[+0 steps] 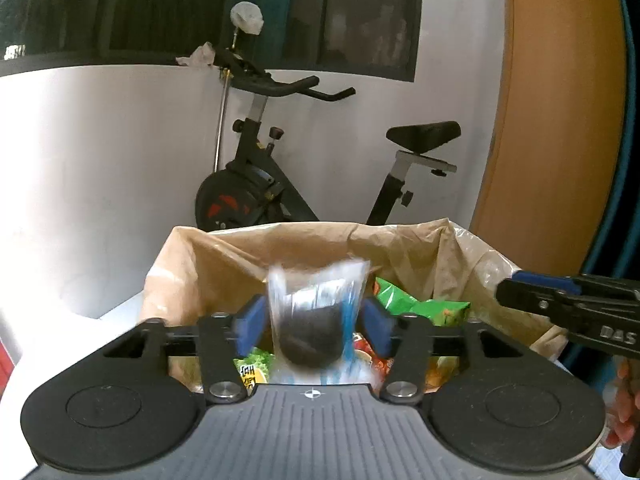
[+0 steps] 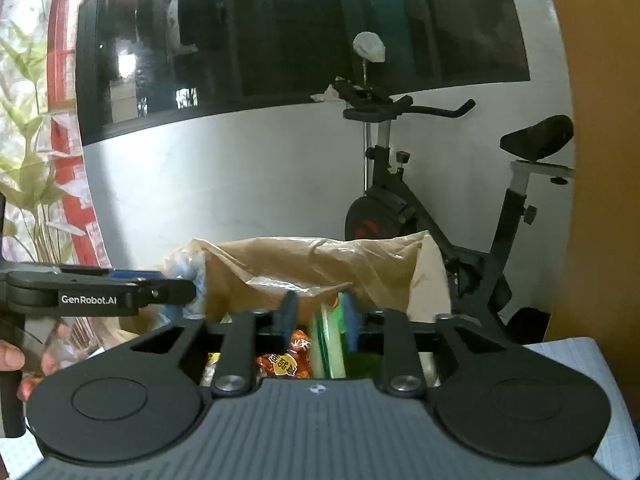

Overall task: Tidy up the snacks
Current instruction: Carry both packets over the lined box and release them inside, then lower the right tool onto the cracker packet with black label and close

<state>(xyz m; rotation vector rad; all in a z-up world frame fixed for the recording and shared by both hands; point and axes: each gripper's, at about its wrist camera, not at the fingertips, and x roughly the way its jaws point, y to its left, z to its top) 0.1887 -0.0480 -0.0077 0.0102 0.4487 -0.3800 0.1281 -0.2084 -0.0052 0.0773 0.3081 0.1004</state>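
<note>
A box lined with a brown plastic bag (image 1: 304, 248) stands in front of both grippers and holds several snack packets, green (image 1: 416, 300) and red. My left gripper (image 1: 314, 322) is above the box with its blue pads apart; a clear blue-striped packet of dark cookies (image 1: 312, 320), blurred, is between them with gaps on both sides. My right gripper (image 2: 320, 316) is over the same box (image 2: 320, 260); a green packet (image 2: 330, 340) stands on edge against its right pad (image 2: 352, 324), with a gap to the left pad. A red packet (image 2: 286, 362) lies below.
An exercise bike (image 1: 280, 184) stands behind the box against a white wall under dark windows. An orange wall (image 1: 560, 120) is at the right. The other gripper shows at the right edge (image 1: 568, 304) and at the left edge of the right wrist view (image 2: 96, 292). A light blue tablecloth (image 2: 580, 364) covers the table.
</note>
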